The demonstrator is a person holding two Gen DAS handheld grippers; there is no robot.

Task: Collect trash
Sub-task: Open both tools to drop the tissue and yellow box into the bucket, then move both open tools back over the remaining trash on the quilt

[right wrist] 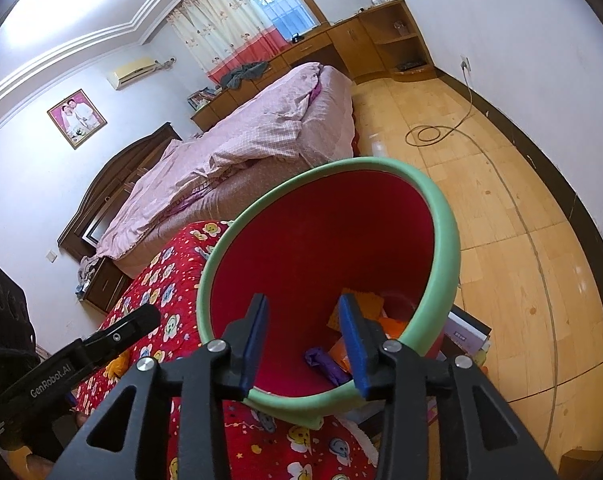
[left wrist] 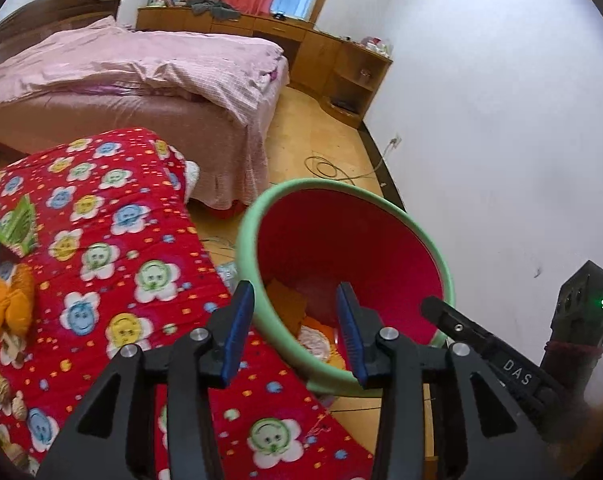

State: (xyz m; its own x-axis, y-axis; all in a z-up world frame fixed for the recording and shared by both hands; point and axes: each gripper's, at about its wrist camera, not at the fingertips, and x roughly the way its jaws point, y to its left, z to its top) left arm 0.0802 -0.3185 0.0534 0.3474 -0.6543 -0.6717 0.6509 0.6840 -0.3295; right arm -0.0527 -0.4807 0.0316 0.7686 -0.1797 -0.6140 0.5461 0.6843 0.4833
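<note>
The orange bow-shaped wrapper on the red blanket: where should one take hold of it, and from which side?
Grip the orange wrapper at its pinched middle, coming from above with the left tool. It lies flat on the red blanket, and its waist looks narrowest, so open fingers could probably straddle it.

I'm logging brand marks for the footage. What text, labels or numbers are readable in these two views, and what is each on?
"DAS" on the right claw's black body, seen from the left wrist.
"GenRobot.AI" on the left claw's black body, seen from the right wrist.
Box beside the bin: has a printed label, too small to read.
Green packet on the red blanket: print blurred, unreadable.
</note>
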